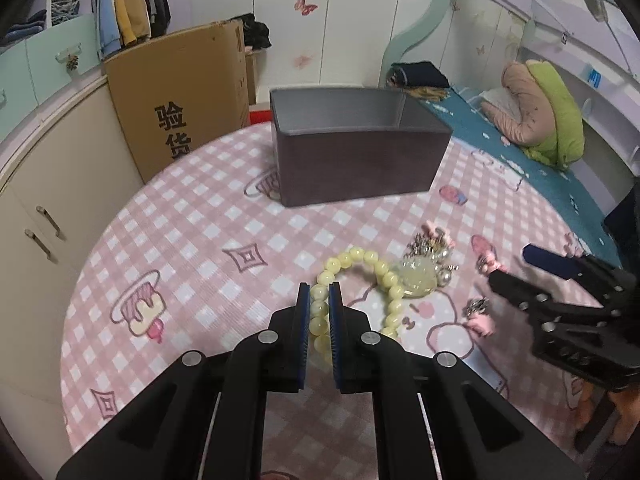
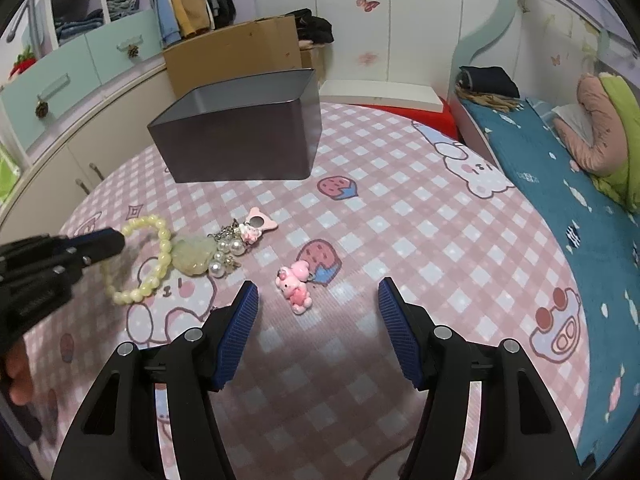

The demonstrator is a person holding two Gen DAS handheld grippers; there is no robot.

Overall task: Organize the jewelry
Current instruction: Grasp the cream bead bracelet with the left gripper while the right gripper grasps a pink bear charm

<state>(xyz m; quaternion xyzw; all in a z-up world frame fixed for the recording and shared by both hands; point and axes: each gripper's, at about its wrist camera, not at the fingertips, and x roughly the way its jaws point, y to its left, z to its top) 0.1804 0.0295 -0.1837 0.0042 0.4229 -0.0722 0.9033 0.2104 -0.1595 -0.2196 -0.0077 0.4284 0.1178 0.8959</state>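
Left gripper (image 1: pixel 319 300) clenched on pale yellow round-bead bracelet (image 1: pixel 362 258), low centre of left wrist view, beads betw. blue pads. Right gripper (image 2: pixel 318 296) released, jaws wide apart, hovering w/ bare pink checked tablecloth (image 2: pixel 400 208) betw. them; pink plastic pig charm (image 2: pixel 295 288) just ahead, left of centre. Pearl-and-silver charm cluster (image 2: pixel 228 250) touching bracelet's pale green pendant (image 2: pixel 194 258). Dark grey open-top rectangular box (image 2: pixel 240 136) upper left in right wrist view, well apart from jewelry; open cloth in between.

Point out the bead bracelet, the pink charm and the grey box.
bead bracelet (image 2: pixel 163 240): right wrist view, on a bead of its far curve.
pink charm (image 2: pixel 296 286): right wrist view, on the figure's body.
grey box (image 1: pixel 352 164): left wrist view, on its near outer wall.
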